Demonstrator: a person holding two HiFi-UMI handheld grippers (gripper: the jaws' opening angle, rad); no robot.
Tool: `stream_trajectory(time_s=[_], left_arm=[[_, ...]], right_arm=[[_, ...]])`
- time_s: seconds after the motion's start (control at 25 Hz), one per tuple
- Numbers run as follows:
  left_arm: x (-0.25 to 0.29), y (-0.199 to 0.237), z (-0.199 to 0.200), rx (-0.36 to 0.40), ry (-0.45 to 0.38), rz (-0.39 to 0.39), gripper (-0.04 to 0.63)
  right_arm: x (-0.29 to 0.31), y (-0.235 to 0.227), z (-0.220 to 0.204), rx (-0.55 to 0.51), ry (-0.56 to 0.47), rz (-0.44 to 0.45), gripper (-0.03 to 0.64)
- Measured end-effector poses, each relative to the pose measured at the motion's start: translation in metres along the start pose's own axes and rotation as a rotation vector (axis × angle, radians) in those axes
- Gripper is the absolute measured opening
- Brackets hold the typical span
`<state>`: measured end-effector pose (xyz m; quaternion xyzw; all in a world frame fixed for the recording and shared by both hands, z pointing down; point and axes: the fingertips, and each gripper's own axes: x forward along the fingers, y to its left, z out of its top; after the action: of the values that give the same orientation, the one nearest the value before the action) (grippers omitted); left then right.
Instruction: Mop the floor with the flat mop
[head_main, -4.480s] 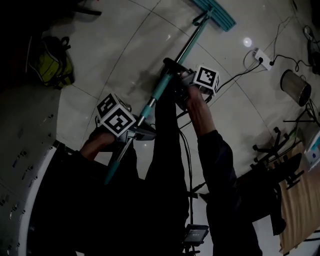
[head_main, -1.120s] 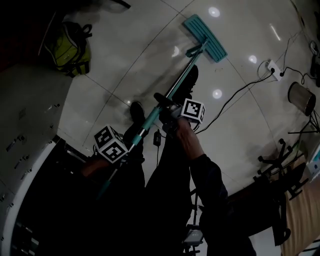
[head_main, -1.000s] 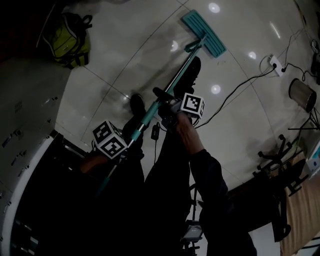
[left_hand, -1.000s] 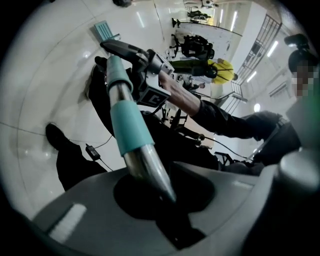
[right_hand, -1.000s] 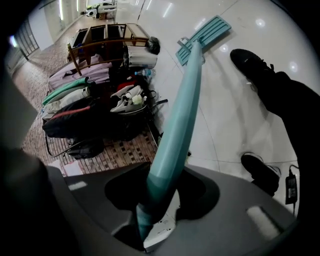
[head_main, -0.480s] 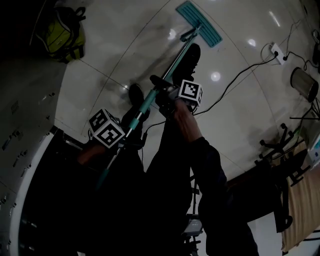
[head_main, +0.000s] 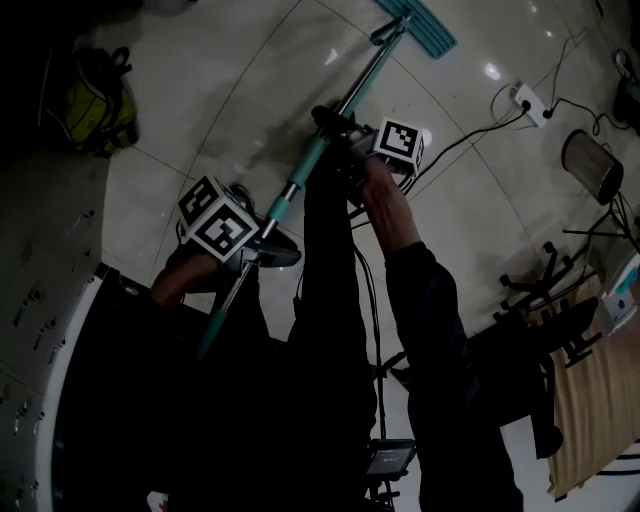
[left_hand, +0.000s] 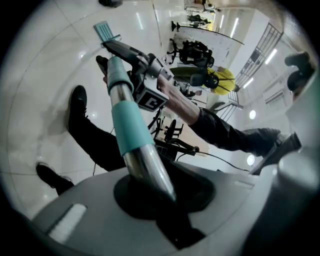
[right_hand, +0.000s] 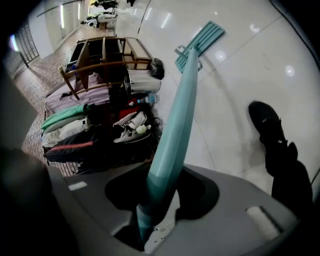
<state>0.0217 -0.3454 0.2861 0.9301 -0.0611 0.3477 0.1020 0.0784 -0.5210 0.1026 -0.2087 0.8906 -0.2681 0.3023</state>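
Note:
The flat mop has a teal head (head_main: 417, 24) lying on the pale tiled floor at the top of the head view. Its long pole (head_main: 310, 170), part teal and part silver, slants down to the lower left. My left gripper (head_main: 262, 248) is shut on the lower part of the pole, under its marker cube. Higher up the pole my right gripper (head_main: 340, 128) is shut on the teal grip. In the left gripper view the pole (left_hand: 131, 131) rises out of the left gripper (left_hand: 150, 186) toward the mop head (left_hand: 106, 32). In the right gripper view the teal pole (right_hand: 176, 125) leaves the right gripper (right_hand: 159, 197) and reaches the head (right_hand: 202, 41).
A yellow-green backpack (head_main: 92, 100) lies at the upper left. A power strip (head_main: 528, 103) with cables and a metal bin (head_main: 588, 165) sit at the upper right, with a chair base (head_main: 540, 290) below them. The person's shoe (right_hand: 270, 125) is beside the pole. A wooden rack (right_hand: 102, 57) stands over piled clothes.
The mop head has slid farther away across the floor, toward the top of the head view. Both grippers have moved forward with the pole and kept their hold.

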Motion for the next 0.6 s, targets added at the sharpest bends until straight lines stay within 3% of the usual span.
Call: stream_trajectory(time_s=[0.36,0.44,0.6], left_arm=[[0.013,-0.030,0.188,0.024,-0.003,-0.038,0.071],[0.018,-0.033,0.210,0.027,0.000,-0.044,0.066],[0.028,-0.025,0.220,0.055,0.053,0.017,0.064]], right_arm=[[-0.037,0.049,0.190,-0.052,-0.050,0.006,0.157],[-0.042,0.054,0.212,-0.074,-0.042,0.002,0.160],[-0.045,0.055,0.229,-0.107,-0.041,-0.001,0.158]])
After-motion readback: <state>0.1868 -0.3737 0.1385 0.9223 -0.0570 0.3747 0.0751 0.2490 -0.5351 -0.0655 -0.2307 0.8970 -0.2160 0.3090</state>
